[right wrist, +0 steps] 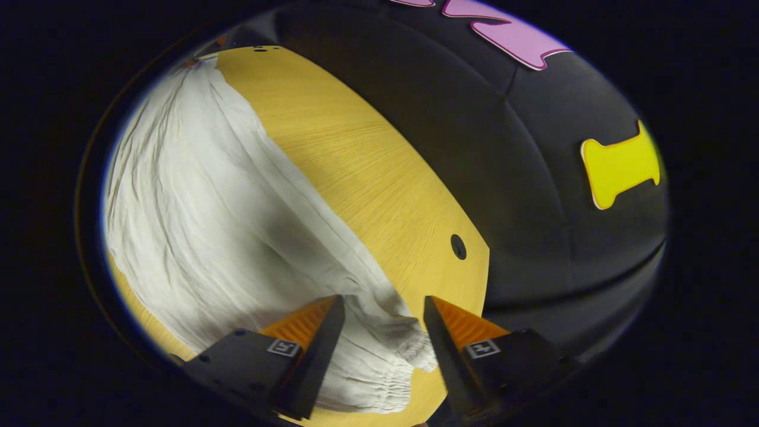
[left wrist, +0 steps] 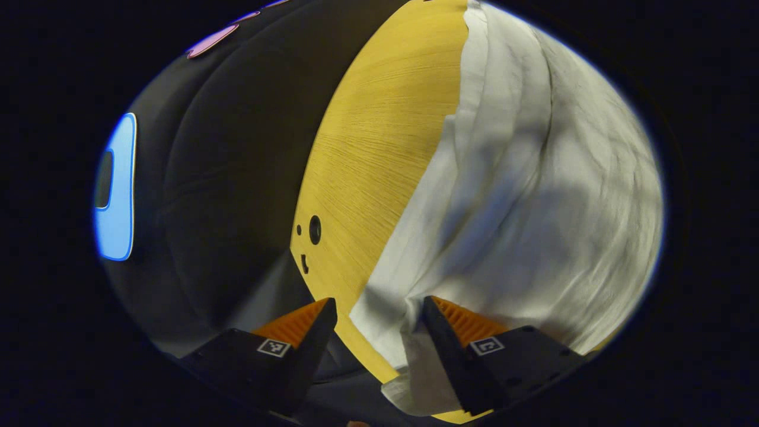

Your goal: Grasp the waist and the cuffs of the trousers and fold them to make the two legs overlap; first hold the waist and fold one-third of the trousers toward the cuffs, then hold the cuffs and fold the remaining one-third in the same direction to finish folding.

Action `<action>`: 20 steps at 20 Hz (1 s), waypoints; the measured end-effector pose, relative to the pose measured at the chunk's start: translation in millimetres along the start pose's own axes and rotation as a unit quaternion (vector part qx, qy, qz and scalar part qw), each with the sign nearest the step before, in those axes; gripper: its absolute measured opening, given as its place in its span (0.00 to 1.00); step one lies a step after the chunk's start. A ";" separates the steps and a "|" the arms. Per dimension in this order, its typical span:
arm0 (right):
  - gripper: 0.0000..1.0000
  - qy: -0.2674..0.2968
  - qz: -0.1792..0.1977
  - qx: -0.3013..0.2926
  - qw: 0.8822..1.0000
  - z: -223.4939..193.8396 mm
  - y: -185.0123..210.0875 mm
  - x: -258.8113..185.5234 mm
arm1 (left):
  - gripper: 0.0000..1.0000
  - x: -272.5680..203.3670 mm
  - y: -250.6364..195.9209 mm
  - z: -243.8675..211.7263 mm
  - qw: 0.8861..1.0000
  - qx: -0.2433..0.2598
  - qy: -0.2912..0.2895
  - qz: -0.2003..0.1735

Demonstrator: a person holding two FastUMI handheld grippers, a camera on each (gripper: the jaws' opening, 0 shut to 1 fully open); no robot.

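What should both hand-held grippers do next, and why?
Probably ease forward and close. The left hand-held gripper and right hand-held gripper both stand open, each straddling an edge of the white trousers on the wooden table, gripping nothing yet.

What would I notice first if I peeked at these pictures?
The big crinkly white trousers spread over a bright yellow wooden table. In the right gripper view the right gripper stands open over a gathered, elastic end; in the left gripper view the left gripper stands open over another cloth edge.
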State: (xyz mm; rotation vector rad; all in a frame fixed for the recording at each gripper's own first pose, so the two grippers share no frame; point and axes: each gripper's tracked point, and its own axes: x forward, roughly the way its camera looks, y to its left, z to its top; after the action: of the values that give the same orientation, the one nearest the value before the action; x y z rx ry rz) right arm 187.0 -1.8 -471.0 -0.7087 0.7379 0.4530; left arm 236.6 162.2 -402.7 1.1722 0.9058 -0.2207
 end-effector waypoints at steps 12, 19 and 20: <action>0.98 -0.003 -0.037 0.275 0.961 -3.8 -38.4 -111.5 | 0.97 -78.3 30.6 -22.2 0.992 -0.114 -0.040 0.047; 0.98 0.035 -0.026 0.533 0.845 -25.7 6.2 -125.1 | 0.96 -138.6 29.7 -47.5 0.952 -0.289 -0.055 0.089; 0.98 0.042 -0.026 0.562 0.825 -31.4 12.6 -119.9 | 0.96 -143.7 28.9 -49.2 0.943 -0.313 -0.055 0.093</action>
State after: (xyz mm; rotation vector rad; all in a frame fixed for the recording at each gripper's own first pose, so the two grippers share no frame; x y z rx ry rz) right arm 85.9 -31.2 -404.4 0.3773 0.9112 -0.1156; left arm 137.1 174.6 -285.1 0.6355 0.6847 0.1516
